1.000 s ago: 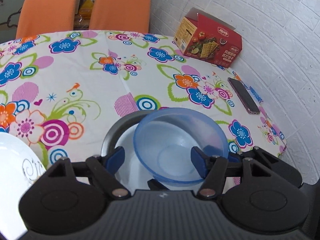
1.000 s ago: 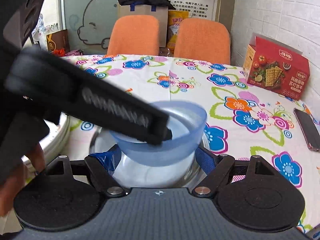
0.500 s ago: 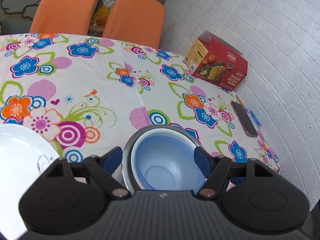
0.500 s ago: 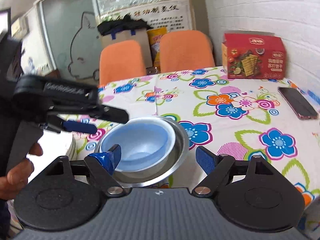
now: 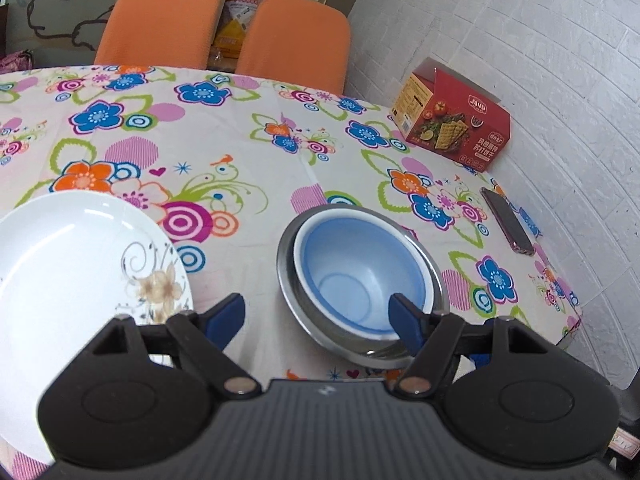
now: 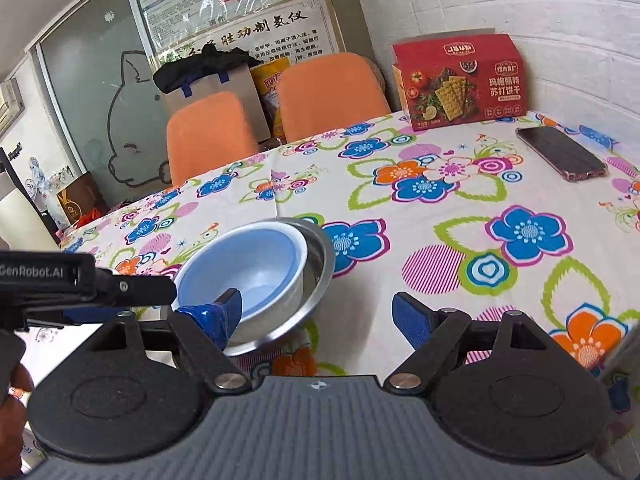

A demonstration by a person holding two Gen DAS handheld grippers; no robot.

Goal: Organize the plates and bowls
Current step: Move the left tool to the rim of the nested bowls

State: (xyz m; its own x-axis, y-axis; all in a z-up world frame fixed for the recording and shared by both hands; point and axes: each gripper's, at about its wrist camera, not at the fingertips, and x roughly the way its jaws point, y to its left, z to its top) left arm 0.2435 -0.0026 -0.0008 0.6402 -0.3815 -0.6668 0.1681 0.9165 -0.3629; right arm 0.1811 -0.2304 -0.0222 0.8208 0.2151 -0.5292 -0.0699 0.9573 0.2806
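The blue bowl (image 5: 354, 276) sits nested in the metal bowl (image 5: 404, 350) on the tabletop (image 5: 248, 152). Both hand-held grippers — left (image 5: 318, 316), right (image 6: 316, 312) — are spread wide, holding nothing. Next, grip the white plate (image 5: 68, 264) by its rim — gently.

We hold the left gripper (image 5: 318, 314) with its blue pads (image 5: 224, 316) spread wide, nothing between them. Right gripper (image 6: 316, 316) likewise spread and empty. In the right wrist view, what seems a hand (image 6: 12, 390) shows at the left edge, mostly hidden.
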